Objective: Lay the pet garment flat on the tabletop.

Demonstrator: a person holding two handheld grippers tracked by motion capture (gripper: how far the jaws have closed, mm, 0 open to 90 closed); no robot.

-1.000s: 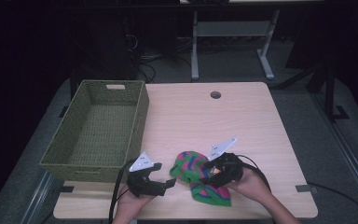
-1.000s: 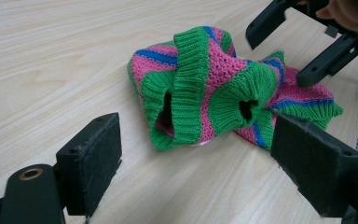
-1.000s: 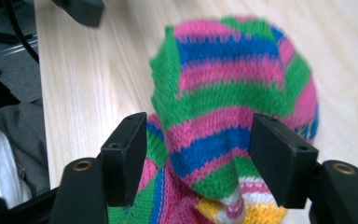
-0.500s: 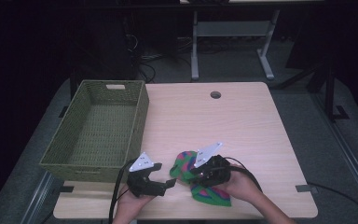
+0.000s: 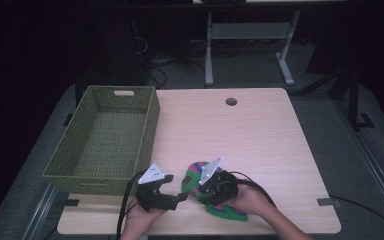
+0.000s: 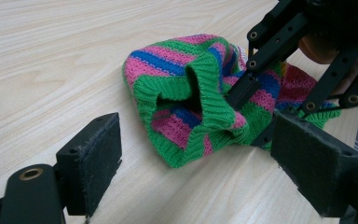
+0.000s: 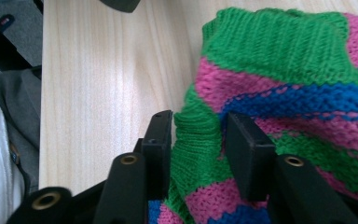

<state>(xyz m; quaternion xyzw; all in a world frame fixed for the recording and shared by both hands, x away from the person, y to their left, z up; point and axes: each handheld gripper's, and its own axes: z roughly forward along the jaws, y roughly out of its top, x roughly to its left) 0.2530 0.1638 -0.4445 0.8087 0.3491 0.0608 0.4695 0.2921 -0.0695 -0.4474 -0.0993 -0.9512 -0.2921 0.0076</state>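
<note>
A knitted hat (image 5: 198, 173) (image 6: 182, 93) striped green, pink and blue lies crumpled near the table's front edge. My right gripper (image 5: 203, 194) (image 7: 198, 140) comes in from the right, and its pads hold a fold of the hat's green ribbed cuff (image 7: 196, 144). Its jaws have just been opening a little, with the cuff still between them. My left gripper (image 5: 178, 194) (image 6: 200, 158) rests just left of the hat, open, its pads wide on either side of the cuff opening and touching nothing.
A woven green basket (image 5: 151, 131), with nothing in it, stands at the table's left side. The pale wood table (image 5: 260, 140) has a cable hole (image 5: 231, 101) near its far edge. Desk legs and cables lie on the dark floor beyond.
My right gripper has moved left and down over the hat, toward the left gripper, and its jaws have closed on the green cuff. The left gripper has stayed put.
</note>
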